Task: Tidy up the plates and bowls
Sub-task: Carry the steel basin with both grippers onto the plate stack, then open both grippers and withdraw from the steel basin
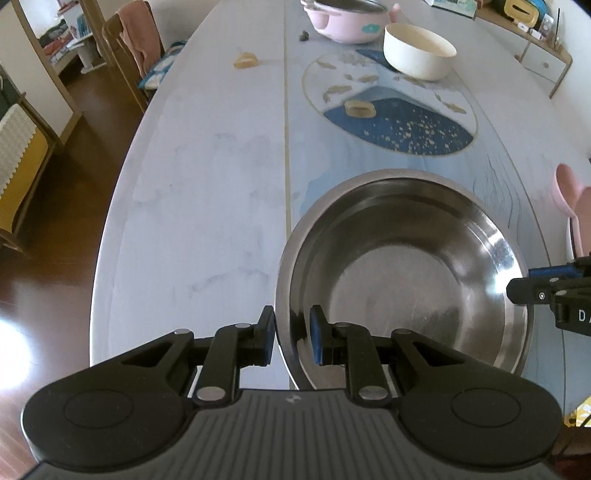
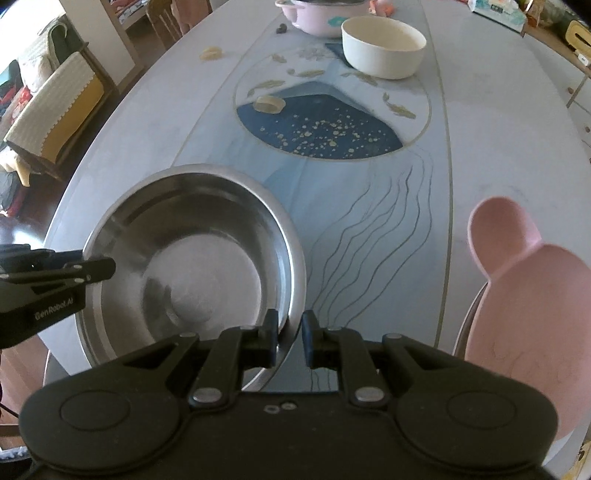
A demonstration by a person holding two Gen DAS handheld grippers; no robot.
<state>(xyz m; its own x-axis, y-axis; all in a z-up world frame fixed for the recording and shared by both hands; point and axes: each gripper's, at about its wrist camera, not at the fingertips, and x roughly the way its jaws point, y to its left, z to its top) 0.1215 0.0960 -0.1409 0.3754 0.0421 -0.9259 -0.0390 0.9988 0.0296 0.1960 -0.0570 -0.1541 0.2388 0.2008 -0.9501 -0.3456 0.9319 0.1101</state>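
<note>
Steel bowl, round and shiny, sits on our pale blue painted surface; our left gripper fingers clamp its left rim, our right gripper fingers straddle its right rim, barely parted.

The near rim of the steel bowl disappears behind the left gripper, whose body blocks the contact between pads and metal. Beyond the fingertips, a pink pot is cropped by the top edge. To the right of the fingers, a pink dish runs off the frame, its full shape unclear. In the right wrist view, the bowl's rim vanishes behind the right gripper. A small dark object far ahead is too small to identify.
</note>
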